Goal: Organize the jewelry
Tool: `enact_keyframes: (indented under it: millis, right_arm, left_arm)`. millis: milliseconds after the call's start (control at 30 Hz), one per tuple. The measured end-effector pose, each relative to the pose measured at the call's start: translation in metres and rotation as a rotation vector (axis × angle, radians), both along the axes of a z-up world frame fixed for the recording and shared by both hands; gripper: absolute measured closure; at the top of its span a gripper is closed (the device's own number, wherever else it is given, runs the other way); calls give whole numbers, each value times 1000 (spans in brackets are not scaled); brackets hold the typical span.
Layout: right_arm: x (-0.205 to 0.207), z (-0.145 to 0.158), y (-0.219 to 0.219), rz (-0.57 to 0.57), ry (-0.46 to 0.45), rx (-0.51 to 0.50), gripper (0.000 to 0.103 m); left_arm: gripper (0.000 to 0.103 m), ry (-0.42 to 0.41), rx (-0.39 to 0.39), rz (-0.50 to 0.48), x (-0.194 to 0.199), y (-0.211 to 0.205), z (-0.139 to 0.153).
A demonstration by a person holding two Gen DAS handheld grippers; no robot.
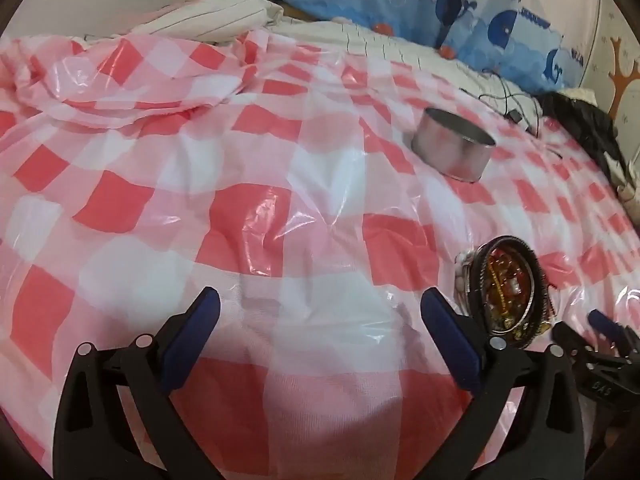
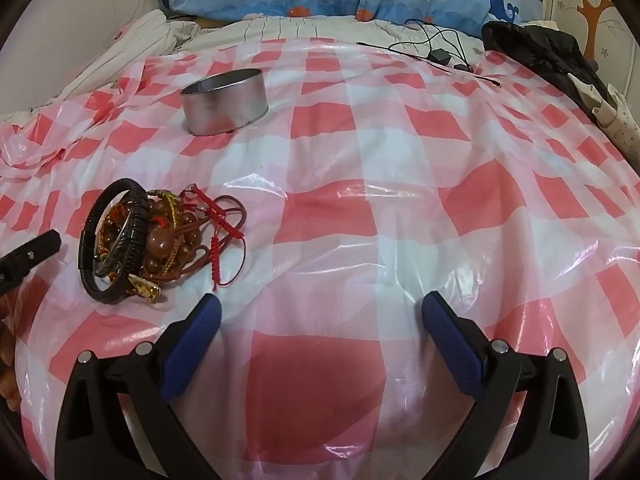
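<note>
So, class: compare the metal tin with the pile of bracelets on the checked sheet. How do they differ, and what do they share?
1. The metal tin is one plain silver thing; the pile of bracelets is a tangle of black, brown, red and gold pieces.
2. The tin stands upright with its mouth open; the pile lies heaped and loose.
3. The tin lies farther from the cameras; the pile is nearer.
Both rest on the checked sheet, and no claw touches either.

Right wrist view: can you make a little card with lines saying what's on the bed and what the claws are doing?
cover: red-and-white checked plastic sheet
container: round silver metal tin, upright, open top
jewelry: tangled pile of black braided bangles, brown beads and red cords, lying nearer than the tin
left claw: open, holding nothing
right claw: open, holding nothing
</note>
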State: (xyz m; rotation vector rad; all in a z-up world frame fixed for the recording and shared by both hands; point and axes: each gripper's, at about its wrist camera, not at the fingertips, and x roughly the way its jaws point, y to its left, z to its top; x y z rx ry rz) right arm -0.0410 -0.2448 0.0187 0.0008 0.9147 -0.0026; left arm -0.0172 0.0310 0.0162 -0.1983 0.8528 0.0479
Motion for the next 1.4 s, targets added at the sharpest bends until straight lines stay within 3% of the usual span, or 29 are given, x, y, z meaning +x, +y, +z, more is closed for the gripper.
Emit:
enact_keyframes:
  millis: [67,233,433,1400]
  right_arm:
    - [0,1,1,0,1,-1,6]
    - [1,-1,1,0,1,-2,6]
    - [1,-1,0,1,1,-1,6]
    - [4,-5,4,3,6,-9,6]
  left_arm:
    - [6,23,3,-8,2,-6,0]
    - [6,64,104,-43,-4,-9,3]
    - [6,71,171,-77,-9,-22,-5]
    - [6,94,168,-81,5,-32,-11]
